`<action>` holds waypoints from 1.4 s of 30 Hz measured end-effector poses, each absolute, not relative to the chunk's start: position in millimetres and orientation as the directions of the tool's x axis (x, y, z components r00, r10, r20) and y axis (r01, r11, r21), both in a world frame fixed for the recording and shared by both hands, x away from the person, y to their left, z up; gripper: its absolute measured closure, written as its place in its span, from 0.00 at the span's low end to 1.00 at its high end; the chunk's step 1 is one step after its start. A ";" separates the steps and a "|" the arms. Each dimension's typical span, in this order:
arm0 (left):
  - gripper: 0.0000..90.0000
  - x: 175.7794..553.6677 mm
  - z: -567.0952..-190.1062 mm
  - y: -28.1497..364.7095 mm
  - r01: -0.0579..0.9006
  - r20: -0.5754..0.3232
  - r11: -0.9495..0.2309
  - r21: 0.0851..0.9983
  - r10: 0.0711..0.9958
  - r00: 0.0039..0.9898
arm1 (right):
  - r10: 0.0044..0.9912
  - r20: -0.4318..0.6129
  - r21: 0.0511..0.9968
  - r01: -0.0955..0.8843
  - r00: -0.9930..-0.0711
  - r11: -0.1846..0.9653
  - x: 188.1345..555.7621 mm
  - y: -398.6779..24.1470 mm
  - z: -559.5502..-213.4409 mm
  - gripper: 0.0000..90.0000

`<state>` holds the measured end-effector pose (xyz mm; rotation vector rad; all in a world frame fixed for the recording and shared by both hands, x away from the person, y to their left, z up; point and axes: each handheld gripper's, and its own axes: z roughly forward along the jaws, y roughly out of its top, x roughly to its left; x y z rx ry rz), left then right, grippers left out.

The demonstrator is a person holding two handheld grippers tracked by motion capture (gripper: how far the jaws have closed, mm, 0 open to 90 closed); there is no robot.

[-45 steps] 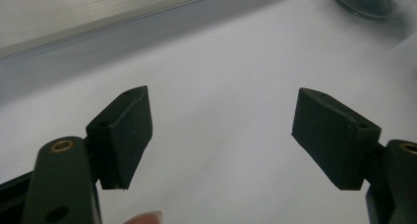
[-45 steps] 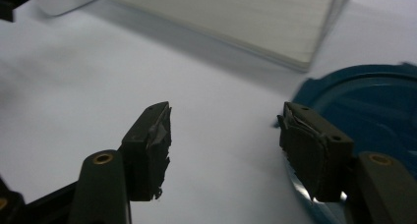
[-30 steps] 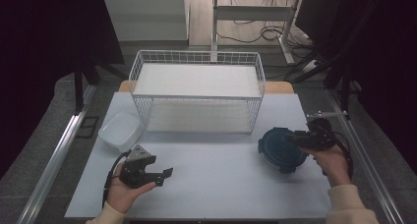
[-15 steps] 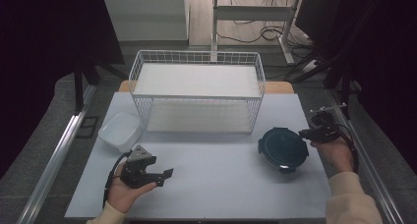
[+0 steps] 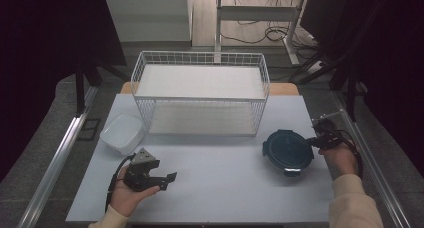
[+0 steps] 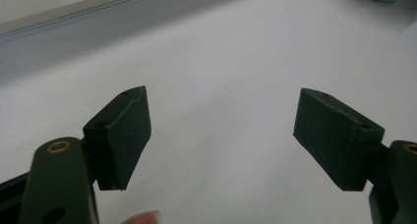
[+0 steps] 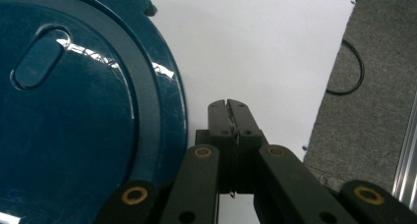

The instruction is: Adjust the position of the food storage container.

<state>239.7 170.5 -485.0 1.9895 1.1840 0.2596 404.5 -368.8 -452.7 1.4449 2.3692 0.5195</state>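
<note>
Right gripper (image 7: 229,105) clenched empty beside the blue lid (image 7: 74,111).
Its jaws had just closed; left gripper (image 6: 221,130) stood released.

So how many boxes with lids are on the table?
2. A white container sits at the left, beside the wire basket. A dark blue round container sits at the right, next to the right gripper.

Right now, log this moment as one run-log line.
left gripper: open, nothing between jaws | right gripper: shut, holding nothing, beside blue round lid | lid: flat on table | wire basket: behind
</note>
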 end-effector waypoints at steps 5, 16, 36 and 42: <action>0.24 240.0 -486.3 169.1 0.654 -0.209 -0.255 0.712 0.812 0.544 | 0.884 -0.118 0.444 0.772 -0.452 0.454 403.3 -363.2 -451.6 1.00; 0.23 241.3 -488.8 169.1 0.662 -0.214 -0.255 0.705 0.813 0.542 | 0.868 -0.133 0.420 0.766 -0.479 0.487 390.7 -348.1 -453.2 1.00; 0.23 241.7 -488.0 171.0 0.662 -0.217 -0.248 0.707 0.815 0.537 | 0.792 -0.088 0.418 0.699 -0.604 0.580 365.3 -289.7 -457.5 1.00; 0.23 242.0 -488.7 170.9 0.664 -0.218 -0.249 0.705 0.815 0.536 | 0.778 -0.079 0.431 0.682 -0.623 0.590 355.0 -275.4 -459.7 1.00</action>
